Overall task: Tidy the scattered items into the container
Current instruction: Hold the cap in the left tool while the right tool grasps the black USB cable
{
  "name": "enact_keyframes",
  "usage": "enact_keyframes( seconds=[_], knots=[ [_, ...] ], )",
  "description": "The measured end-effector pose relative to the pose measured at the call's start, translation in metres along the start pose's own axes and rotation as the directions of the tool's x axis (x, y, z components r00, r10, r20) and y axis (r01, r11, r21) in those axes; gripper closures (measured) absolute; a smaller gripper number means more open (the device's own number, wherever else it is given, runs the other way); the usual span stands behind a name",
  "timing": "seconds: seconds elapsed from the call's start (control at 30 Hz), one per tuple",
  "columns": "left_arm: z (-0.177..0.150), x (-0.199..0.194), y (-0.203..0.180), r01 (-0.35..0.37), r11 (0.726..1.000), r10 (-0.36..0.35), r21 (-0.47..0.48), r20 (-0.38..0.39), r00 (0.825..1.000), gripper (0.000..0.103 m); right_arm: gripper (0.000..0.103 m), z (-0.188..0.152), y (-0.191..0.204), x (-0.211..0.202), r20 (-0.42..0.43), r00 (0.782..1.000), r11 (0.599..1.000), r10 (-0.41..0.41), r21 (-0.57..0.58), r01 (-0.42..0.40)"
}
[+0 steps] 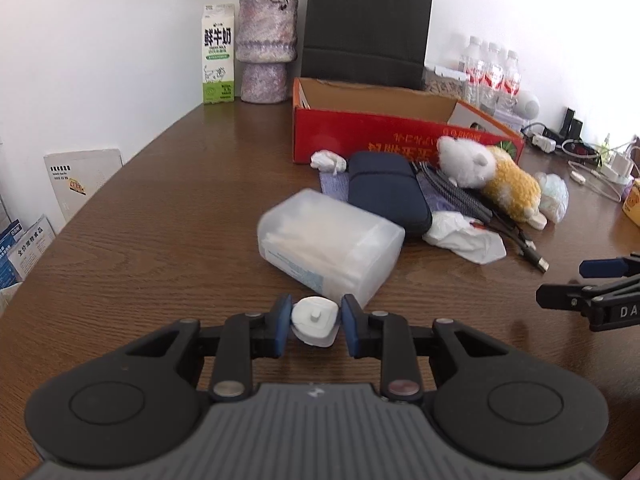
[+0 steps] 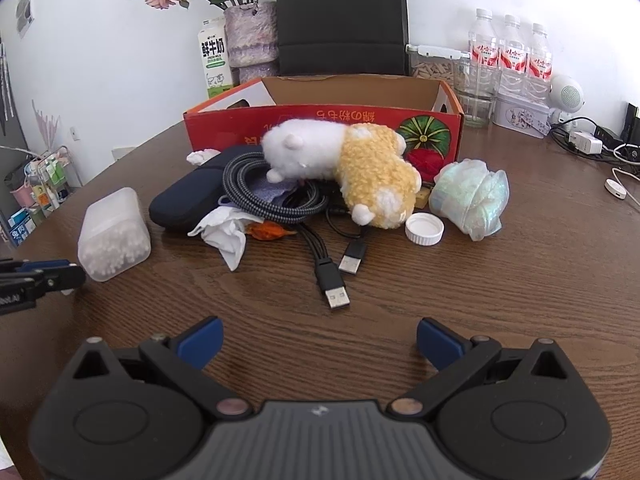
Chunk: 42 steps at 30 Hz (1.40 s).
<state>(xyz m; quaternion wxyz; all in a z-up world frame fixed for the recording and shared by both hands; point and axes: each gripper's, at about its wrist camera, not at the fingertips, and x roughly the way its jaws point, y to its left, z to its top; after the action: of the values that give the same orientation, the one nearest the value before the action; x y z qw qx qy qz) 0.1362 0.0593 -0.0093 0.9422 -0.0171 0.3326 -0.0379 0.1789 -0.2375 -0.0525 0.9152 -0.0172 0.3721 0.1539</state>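
My left tongs are pinching a small white plug-like piece, held low over the bench, just on the near side of the translucent box; its short peg faces my camera. I count one translucent box, lying with its long axis running diagonally, near left to far right, toward the red carton.

Taking the carton as landmark: one dark pouch lies in front of its left end, long axis slanting toward the carton. Two crumpled tissues, one against the carton's front, one nearer me. One coiled braided cable, with two USB plugs pointing toward me. One plush toy lies across the carton's front, long axis left to right, white head leftward. One white cap and one crumpled plastic bundle sit before the carton's right end.

My right tongs are spread wide, gripping nothing, above bare bench, nearer me than the plugs.
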Motion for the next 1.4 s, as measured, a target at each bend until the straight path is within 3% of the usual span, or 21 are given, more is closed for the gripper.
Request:
enact_keyframes(
  seconds=[0.1, 0.3, 0.47, 0.53, 0.7, 0.87, 1.1, 1.23, 1.4],
  knots=[
    [0.008, -0.007, 0.008, -0.001, 1.000, 0.002, -0.024, 0.032, 0.999, 0.075, 0.003, 0.006, 0.001, 0.001, 0.016, 1.000, 1.000, -0.005, -0.031, 0.005],
    [0.021, -0.016, 0.018, -0.001, 0.998, 0.007, -0.064, 0.092, 0.996, 0.075, 0.021, 0.023, 0.006, 0.010, 0.040, 0.999, 0.995, -0.013, -0.099, 0.017],
    [0.026, -0.015, 0.019, 0.019, 0.997, -0.010, -0.078, 0.106, 0.994, 0.075, 0.059, 0.035, 0.013, 0.025, 0.029, 0.999, 0.985, -0.019, -0.169, 0.023],
    [0.027, -0.013, 0.020, 0.021, 0.997, -0.013, -0.079, 0.103, 0.995, 0.075, 0.065, 0.038, 0.015, 0.032, 0.013, 1.000, 0.980, -0.019, -0.196, 0.022],
    [0.028, -0.010, 0.022, 0.027, 0.996, -0.018, -0.086, 0.104, 0.994, 0.075, 0.068, 0.043, 0.017, 0.042, 0.009, 1.000, 0.973, -0.021, -0.232, 0.023],
    [0.030, -0.008, 0.023, 0.033, 0.995, -0.023, -0.089, 0.110, 0.994, 0.075, 0.087, 0.048, 0.017, 0.046, 0.001, 1.000, 0.970, -0.005, -0.244, 0.005],
    [0.030, -0.006, 0.024, 0.039, 0.995, -0.029, -0.096, 0.104, 0.994, 0.075, 0.087, 0.054, 0.015, 0.053, -0.036, 0.999, 0.966, 0.022, -0.257, -0.030],
    [0.029, -0.007, 0.024, 0.047, 0.994, -0.037, -0.097, 0.108, 0.993, 0.075, 0.092, 0.057, 0.003, 0.055, -0.058, 0.994, 0.976, 0.089, -0.192, -0.099],
    [0.026, -0.009, 0.026, 0.054, 0.993, -0.042, -0.105, 0.113, 0.993, 0.075, 0.098, 0.058, 0.003, 0.053, -0.064, 0.995, 0.976, 0.081, -0.195, -0.092]
  ],
)
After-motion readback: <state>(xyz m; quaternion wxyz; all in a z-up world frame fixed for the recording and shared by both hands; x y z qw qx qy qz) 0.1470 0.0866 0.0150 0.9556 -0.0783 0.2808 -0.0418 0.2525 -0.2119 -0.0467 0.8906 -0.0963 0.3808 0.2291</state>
